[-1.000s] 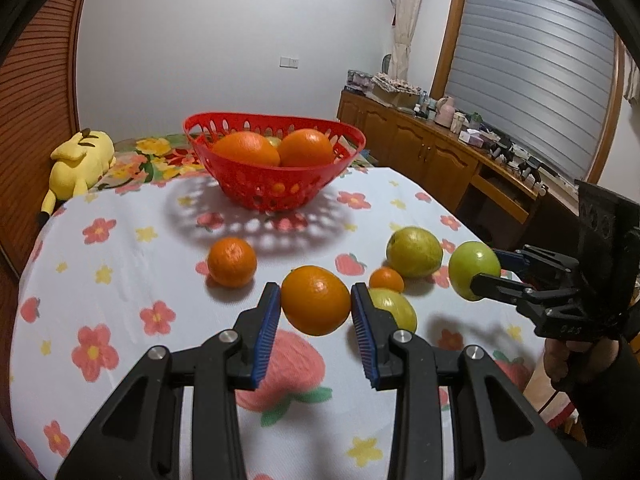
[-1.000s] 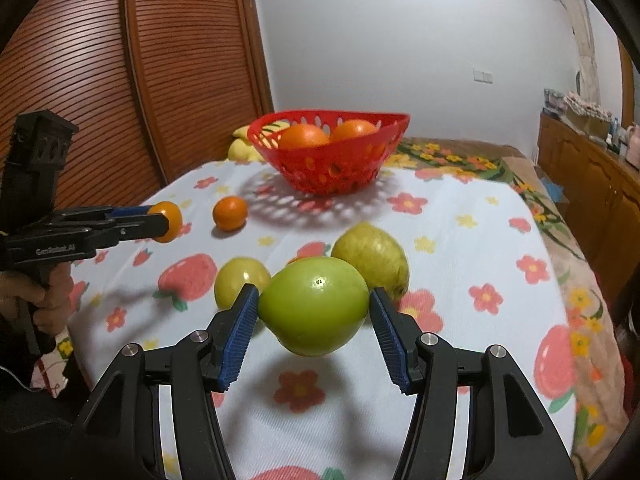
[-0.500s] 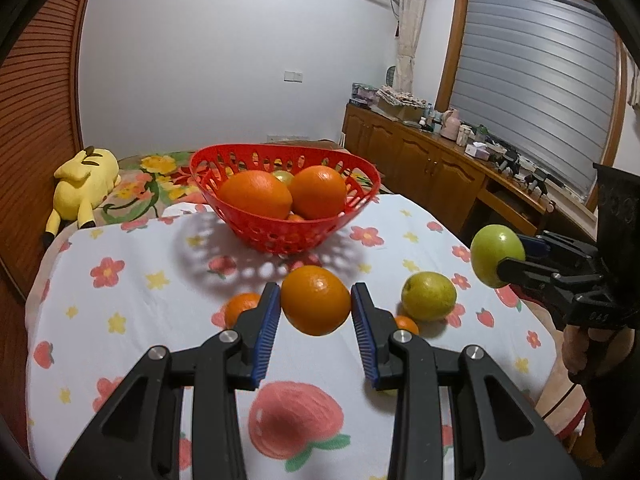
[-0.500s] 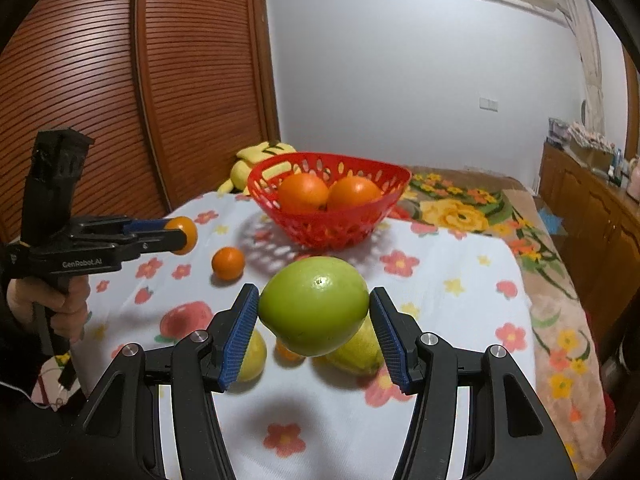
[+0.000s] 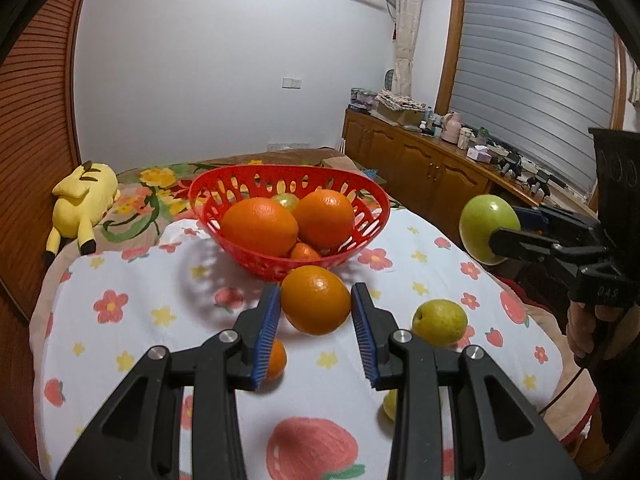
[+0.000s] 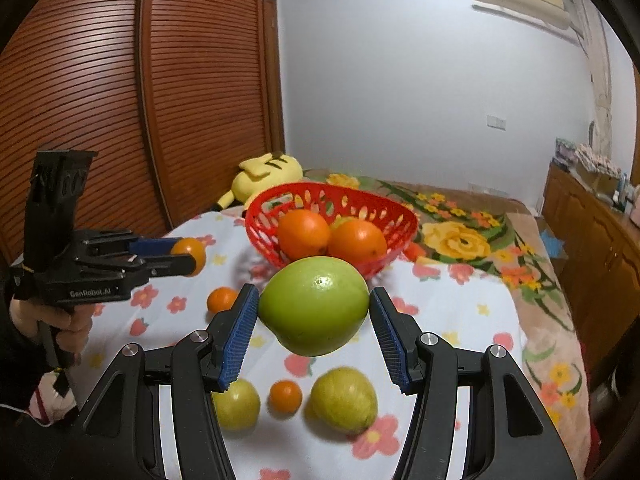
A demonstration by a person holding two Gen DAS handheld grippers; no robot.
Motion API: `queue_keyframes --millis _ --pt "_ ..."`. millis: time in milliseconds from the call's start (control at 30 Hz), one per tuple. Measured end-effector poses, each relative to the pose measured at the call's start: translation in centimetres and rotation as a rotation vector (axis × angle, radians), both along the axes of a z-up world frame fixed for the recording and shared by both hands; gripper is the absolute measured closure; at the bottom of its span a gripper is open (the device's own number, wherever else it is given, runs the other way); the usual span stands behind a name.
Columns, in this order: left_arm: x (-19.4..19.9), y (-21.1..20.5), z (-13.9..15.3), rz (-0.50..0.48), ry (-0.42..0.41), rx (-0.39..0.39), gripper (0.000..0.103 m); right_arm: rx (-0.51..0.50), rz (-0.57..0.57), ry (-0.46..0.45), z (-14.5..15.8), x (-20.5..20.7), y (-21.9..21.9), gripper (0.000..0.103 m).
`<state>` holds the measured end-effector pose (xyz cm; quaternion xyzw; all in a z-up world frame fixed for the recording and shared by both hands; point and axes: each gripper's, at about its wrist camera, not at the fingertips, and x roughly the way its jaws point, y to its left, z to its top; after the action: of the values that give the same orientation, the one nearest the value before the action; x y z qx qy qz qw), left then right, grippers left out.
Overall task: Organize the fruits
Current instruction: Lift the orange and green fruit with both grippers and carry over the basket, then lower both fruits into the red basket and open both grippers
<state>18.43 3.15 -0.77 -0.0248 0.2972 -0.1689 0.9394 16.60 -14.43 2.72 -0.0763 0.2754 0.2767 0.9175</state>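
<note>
The red basket (image 5: pixel 372 216) sits at 12 o'clock. The right gripper (image 6: pixel 314 340) squeezes a green apple (image 6: pixel 314 306); the left gripper (image 5: pixel 316 320) squeezes an orange (image 5: pixel 316 300). Only the right view shows three small fruits lying under the apple.

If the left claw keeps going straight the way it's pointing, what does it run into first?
Most likely the red basket: its near wall sits just beyond the orange held in the left claw, though depth is hard to judge.
</note>
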Motion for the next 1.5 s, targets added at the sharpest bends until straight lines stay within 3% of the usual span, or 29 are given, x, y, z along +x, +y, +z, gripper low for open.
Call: queue_keyframes --millis 433,867,1233,1333,1500 --pt "4.9 0.2 0.4 0.001 0.014 0.008 0.069 -0.039 0.035 0.013 0.0 5.8 2.4 0.045" --pt "9.0 0.6 -0.7 0.014 0.056 0.010 0.069 -0.117 0.086 0.100 -3.3 11.2 4.6 0.045" --pt "10.8 0.0 -1.6 0.012 0.091 0.024 0.069 -0.115 0.107 0.151 -4.8 12.9 5.0 0.044" --pt "11.0 -0.1 -1.7 0.011 0.097 0.029 0.069 -0.106 0.094 0.129 -4.3 12.8 4.6 0.039" --pt "11.3 -0.4 -1.7 0.011 0.107 0.030 0.069 -0.088 0.077 0.116 -3.5 12.4 3.7 0.039"
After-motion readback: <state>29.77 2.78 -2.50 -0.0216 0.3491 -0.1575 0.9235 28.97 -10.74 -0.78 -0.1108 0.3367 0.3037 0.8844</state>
